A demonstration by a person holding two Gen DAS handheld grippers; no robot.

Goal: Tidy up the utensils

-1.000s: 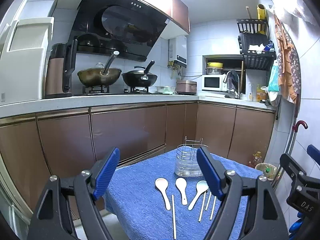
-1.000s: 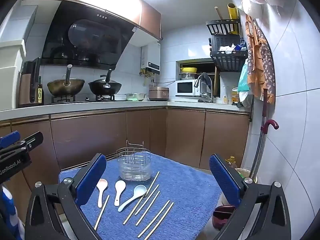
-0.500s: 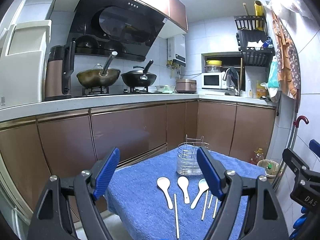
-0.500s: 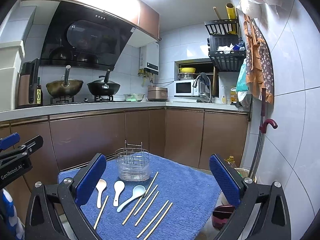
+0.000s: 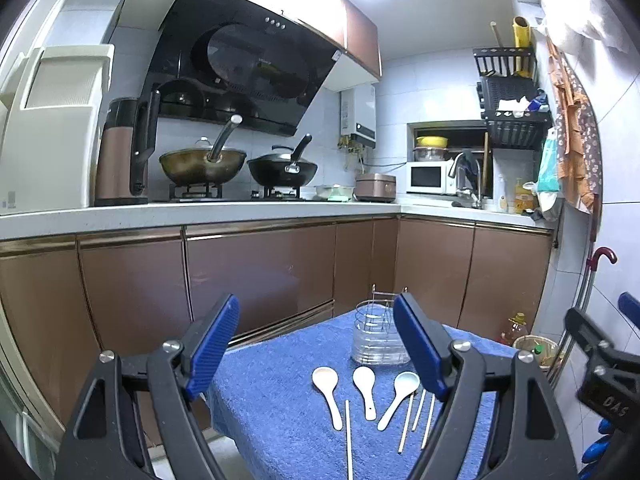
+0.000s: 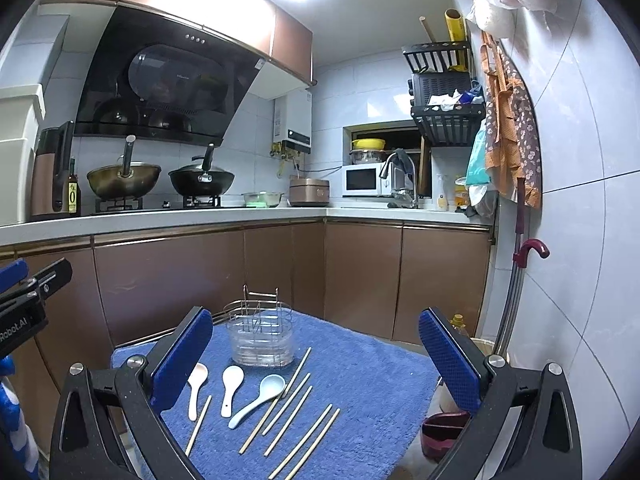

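I hold both grippers above the near edge of the blue towel (image 6: 360, 364), well short of the utensils. Left gripper (image 5: 316, 350): jaws spread wide, nothing between the blue pads (image 5: 212, 350). Right gripper (image 6: 316, 360): jaws spread wide too, empty. From the right wrist, the holder (image 6: 262, 338), wire frame over a clear cup, stands upright at 12 o'clock on the far part of the towel. Three white spoons (image 6: 232, 384) lie in a row just in front of it, bowls toward the holder, handles toward me; the rightmost one is tilted toward 7 o'clock. One chopstick (image 6: 199, 424) lies at 7 o'clock, between the first two spoons' handles. The other chopsticks (image 6: 288, 412) lie loose from 6 to 5 o'clock, slanting up to the right, one reaching almost to the holder's base; I count about six there. From the left wrist, the holder (image 5: 378, 338) is partly behind my right pad, spoons (image 5: 364, 386) between the pads. Right gripper body shows at 3 o'clock in that view.
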